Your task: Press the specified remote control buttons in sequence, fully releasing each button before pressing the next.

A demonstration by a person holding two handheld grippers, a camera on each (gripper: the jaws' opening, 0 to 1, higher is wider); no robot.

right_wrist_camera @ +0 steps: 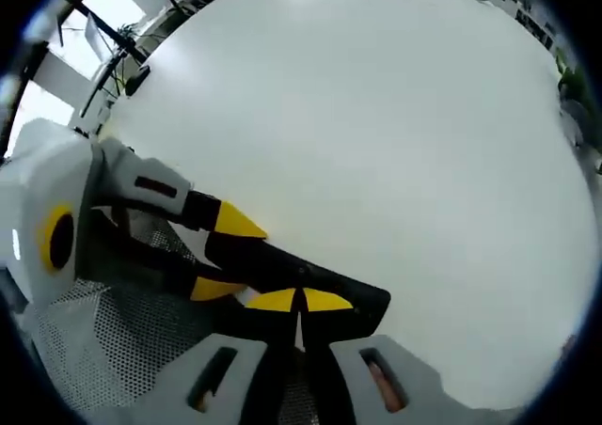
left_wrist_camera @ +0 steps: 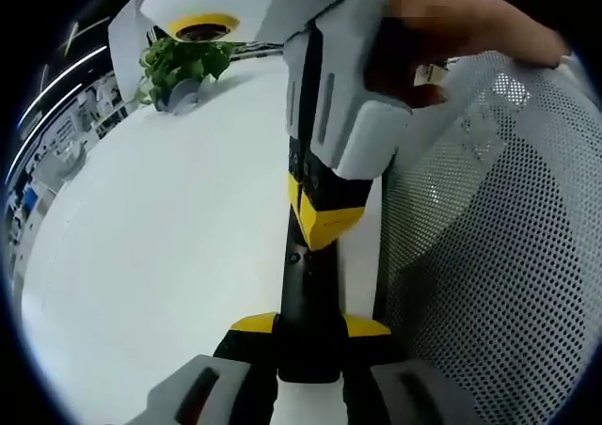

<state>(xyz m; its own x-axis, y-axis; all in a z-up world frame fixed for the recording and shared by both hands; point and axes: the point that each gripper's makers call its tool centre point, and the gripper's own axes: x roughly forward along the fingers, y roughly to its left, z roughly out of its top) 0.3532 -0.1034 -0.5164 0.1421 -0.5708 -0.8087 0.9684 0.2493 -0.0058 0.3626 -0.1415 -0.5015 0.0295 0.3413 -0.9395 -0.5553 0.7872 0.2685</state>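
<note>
One black remote (left_wrist_camera: 308, 303) sits centre frame, pinched by both the left gripper (left_wrist_camera: 310, 336) and right gripper (right_wrist_camera: 299, 303); one plant (left_wrist_camera: 181, 66) upper left.

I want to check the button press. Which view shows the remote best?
The left gripper view: the black remote runs up between the jaws of the left gripper, with the right gripper tip on it. The right gripper view shows one end, partly covered by both grippers.
</note>
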